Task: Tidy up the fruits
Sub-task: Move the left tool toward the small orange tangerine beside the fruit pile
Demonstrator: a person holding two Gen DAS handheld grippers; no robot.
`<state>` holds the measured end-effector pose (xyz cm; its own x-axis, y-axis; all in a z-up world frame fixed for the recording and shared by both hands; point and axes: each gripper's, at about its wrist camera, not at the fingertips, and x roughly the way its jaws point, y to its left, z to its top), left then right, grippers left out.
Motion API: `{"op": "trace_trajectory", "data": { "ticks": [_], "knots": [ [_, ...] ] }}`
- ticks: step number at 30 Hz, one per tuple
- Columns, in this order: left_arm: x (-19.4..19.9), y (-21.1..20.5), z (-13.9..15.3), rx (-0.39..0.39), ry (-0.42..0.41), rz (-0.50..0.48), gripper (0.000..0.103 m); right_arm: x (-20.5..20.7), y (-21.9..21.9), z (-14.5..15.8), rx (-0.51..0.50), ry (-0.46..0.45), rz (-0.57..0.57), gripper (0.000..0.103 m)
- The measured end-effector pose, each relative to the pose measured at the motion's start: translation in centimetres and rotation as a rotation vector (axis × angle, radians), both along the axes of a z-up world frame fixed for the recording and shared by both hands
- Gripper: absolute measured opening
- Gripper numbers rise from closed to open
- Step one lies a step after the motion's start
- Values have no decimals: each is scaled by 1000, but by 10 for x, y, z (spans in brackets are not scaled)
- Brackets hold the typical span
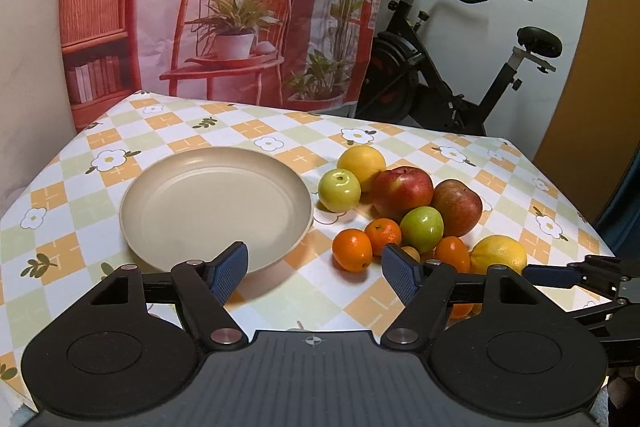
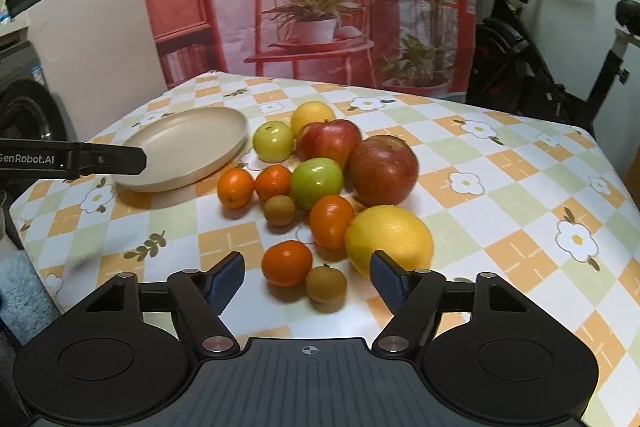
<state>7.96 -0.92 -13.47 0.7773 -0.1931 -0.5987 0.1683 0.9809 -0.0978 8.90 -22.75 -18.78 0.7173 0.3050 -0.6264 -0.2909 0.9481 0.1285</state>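
A beige plate (image 1: 216,203) lies empty on the checked tablecloth, left of a heap of fruit. The heap holds two red apples (image 2: 382,171), two green apples (image 2: 316,183), two yellow citrus (image 2: 390,239), several mandarins (image 2: 235,187) and two small brown fruits (image 2: 279,210). My left gripper (image 1: 315,259) hangs open over bare cloth between the plate's near rim and a mandarin (image 1: 352,250). My right gripper (image 2: 307,263) is open too. A mandarin (image 2: 287,263) and a brown fruit (image 2: 326,284) lie between its fingers, untouched by the pads.
The table (image 2: 520,187) ends at a printed backdrop (image 2: 312,7) behind. An exercise bike (image 1: 440,75) stands past the far right corner. A finger of the left gripper (image 2: 116,159) reaches over the plate's near side in the right wrist view.
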Motion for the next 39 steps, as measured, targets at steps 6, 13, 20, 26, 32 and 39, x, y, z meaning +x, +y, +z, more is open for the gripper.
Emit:
{"op": "trace_trajectory", "data": {
  "ticks": [6, 13, 20, 26, 32, 39],
  "knots": [
    [6, -2, -3, 75, 64, 10, 76, 8, 5, -2, -11, 19, 30, 59],
    [17, 7, 2, 64, 76, -27, 76, 17, 8, -4, -22, 42, 51, 56],
    [24, 11, 32, 114, -56, -58, 69, 24, 15, -4, -27, 46, 76, 56],
    [22, 2, 18, 88, -13, -87, 61, 22, 13, -10, -30, 63, 64, 54],
    [21, -5, 1, 53, 55, -128, 58, 20, 6, -17, -33, 78, 39, 50],
    [23, -15, -3, 36, 73, -162, 58, 20, -2, -22, -21, 75, 26, 44]
  ]
}}
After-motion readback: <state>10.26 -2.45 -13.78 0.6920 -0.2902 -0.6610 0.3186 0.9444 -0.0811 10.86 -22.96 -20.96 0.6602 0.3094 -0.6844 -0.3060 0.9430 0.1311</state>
